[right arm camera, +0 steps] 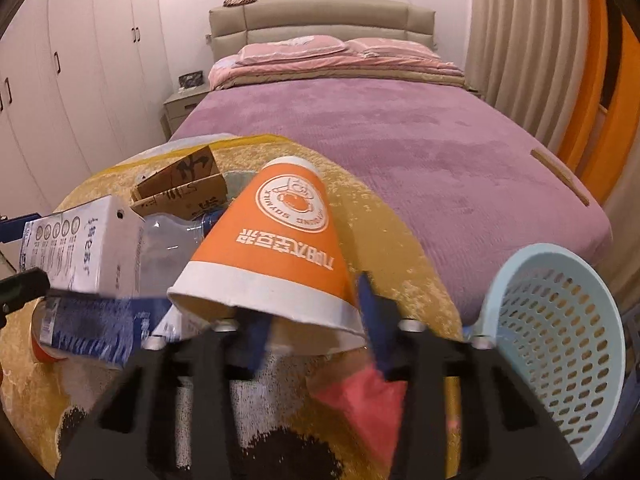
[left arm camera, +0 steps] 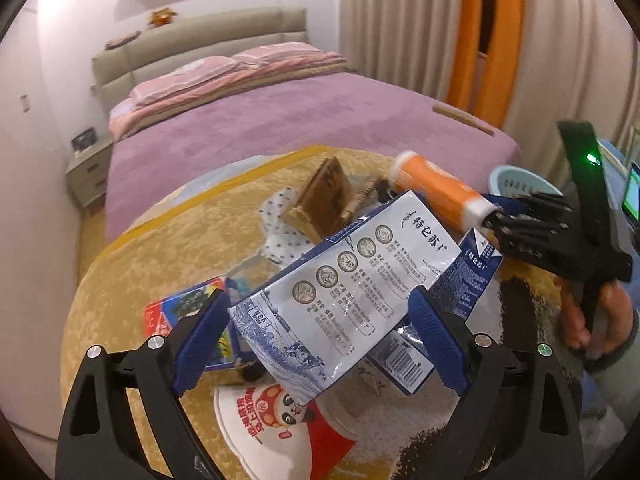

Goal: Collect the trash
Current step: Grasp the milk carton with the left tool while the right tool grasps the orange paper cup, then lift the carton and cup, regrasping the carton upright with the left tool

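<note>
My left gripper [left arm camera: 320, 316] is shut on a white and blue milk carton [left arm camera: 344, 280] and holds it tilted above the yellow rug [left arm camera: 180, 232]. The carton also shows at the left of the right wrist view [right arm camera: 80, 244]. My right gripper [right arm camera: 316, 320] is shut on the rim of an orange paper cup [right arm camera: 280, 232], lifted off the rug; the cup shows in the left wrist view [left arm camera: 440, 192] too. A light blue perforated basket [right arm camera: 560, 344] lies tipped at the right, beside the right gripper.
Trash lies on the rug: a brown cardboard box [left arm camera: 324, 196], a second blue carton [left arm camera: 404, 356], a red and white cup [left arm camera: 288, 428], a colourful small box [left arm camera: 188, 312], a clear plastic bottle [right arm camera: 172, 236]. A purple bed [right arm camera: 400, 136] stands behind.
</note>
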### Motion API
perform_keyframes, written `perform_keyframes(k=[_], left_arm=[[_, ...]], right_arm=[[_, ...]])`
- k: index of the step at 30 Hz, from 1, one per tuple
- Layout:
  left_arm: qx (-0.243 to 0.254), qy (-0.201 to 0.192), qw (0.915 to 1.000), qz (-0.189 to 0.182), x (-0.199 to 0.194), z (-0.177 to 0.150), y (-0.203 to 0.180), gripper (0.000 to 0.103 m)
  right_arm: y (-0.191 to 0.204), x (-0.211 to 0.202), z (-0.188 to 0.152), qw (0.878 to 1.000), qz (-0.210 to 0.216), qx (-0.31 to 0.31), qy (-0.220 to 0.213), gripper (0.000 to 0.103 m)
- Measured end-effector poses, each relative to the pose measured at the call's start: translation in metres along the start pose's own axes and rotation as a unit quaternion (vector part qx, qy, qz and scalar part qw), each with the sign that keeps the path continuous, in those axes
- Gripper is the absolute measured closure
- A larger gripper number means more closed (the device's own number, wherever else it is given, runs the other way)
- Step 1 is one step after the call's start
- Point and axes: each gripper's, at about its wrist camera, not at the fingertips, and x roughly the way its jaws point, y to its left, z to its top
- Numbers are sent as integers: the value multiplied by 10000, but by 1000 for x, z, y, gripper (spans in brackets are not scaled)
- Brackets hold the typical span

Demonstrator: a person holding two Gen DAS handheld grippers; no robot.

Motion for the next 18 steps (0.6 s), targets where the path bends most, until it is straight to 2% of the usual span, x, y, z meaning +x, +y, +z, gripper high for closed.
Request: perform_keyframes(k=[1,4,8,12,16,18], left_arm=[[89,55,9999,13,0,0,-2,16],[462,226,9987,40,-2,-3,-13,17],[752,457,9961,9,4,-2,-27,16],[821,464,9955,81,6,-1,-40,16],[559,510,9971,42,4,-2,-40,32],[357,504,9979,-213,-3,-8,-39,38]], right_arm=[[-1,0,0,10000,90,-1,-4,87],[0,0,-1,9998,199,-12,-17,96],[3,-6,-2,9995,274,-72,-154,96],[3,-12,-4,9991,325,-81,-268,96],[0,-20,-5,9980,433,-29,-462,96],[-2,-24,-6,9972,506,-16,-547,96]])
